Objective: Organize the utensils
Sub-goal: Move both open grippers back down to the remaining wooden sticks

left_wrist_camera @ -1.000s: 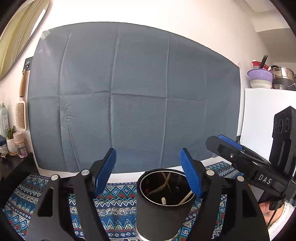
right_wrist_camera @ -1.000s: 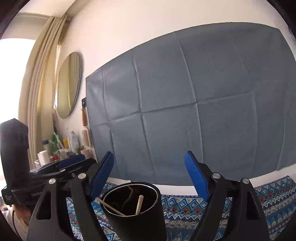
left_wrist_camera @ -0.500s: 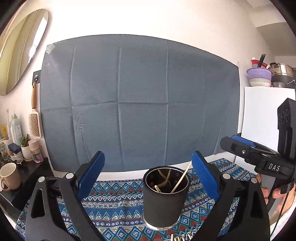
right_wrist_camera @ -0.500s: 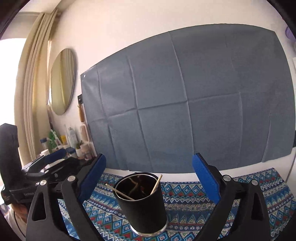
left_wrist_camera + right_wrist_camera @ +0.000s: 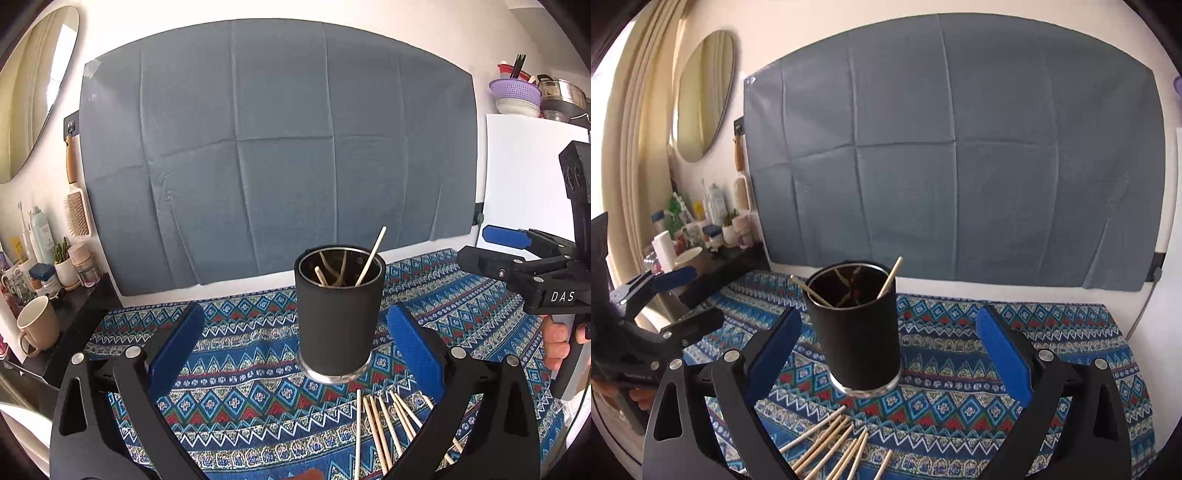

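Chopsticks (image 5: 384,432) lie loose on the patterned cloth (image 5: 240,391), near the bottom edge of both views, on the near side of the black holder cup (image 5: 338,314). The cup stands upright between the two tools, and a few sticks already lean inside it. In the left wrist view the pile is low and to the right of centre, almost under the right finger; in the right wrist view the pile (image 5: 831,446) is low and to the left of centre. So it sits between the two hands, below and short of the fingertips, and I cannot tell which hand is nearer.

Long axes of the sticks fan out, roughly running near to far (not quite parallel), so I judge a pick needs the tool lowered and pulled back.

The left gripper (image 5: 295,350) has just been opening and its jaws stand wide with nothing pressed between the pads; the right gripper (image 5: 890,350) likewise, empty.

On the body of the right tool, as the left view shows it, the letters "DAS" (image 5: 562,296) can be read. Labels on the shelf bottles are too small to read.
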`<state>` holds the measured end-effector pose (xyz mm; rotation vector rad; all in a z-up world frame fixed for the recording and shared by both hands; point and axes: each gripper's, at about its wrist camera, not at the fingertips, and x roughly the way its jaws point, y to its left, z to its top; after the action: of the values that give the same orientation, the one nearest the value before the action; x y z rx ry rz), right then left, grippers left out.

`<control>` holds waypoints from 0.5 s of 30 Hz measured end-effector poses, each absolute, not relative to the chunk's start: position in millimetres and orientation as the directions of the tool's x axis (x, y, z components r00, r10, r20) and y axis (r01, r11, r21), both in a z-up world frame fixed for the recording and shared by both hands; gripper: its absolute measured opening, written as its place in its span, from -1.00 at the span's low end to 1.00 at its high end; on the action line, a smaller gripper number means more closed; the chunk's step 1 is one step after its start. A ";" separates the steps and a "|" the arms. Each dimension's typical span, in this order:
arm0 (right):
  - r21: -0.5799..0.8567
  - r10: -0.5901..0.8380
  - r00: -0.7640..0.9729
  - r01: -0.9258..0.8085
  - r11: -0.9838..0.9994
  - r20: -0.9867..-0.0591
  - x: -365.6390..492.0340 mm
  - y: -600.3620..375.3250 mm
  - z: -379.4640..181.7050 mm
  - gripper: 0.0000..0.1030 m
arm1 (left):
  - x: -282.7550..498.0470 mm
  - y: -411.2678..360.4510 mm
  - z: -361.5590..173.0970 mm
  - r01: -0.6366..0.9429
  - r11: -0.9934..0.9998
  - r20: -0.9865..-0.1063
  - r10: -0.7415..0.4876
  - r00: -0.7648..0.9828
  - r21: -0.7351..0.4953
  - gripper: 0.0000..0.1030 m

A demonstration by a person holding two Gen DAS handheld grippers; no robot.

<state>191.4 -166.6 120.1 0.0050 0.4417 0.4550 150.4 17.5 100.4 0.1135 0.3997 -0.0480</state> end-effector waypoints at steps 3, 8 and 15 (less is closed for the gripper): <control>0.118 0.423 0.777 -0.419 0.900 -0.466 191.5 -168.6 105.1 0.77 | 150.2 17.8 83.9 0.073 0.990 -0.444 -0.012 0.896 0.119 0.89; 0.111 0.361 0.726 -0.369 0.923 -0.585 198.8 -171.1 75.5 0.77 | 153.9 21.1 52.9 0.071 0.988 -0.548 0.016 0.836 0.138 0.89; 0.090 0.308 0.648 -0.346 0.934 -0.697 196.5 -174.1 37.8 0.77 | 161.3 26.2 17.8 0.095 0.990 -0.680 0.001 0.733 0.104 0.89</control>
<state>196.5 -174.1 37.8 -0.0524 0.7821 0.3719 161.3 26.2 17.8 0.1345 0.7471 -0.0516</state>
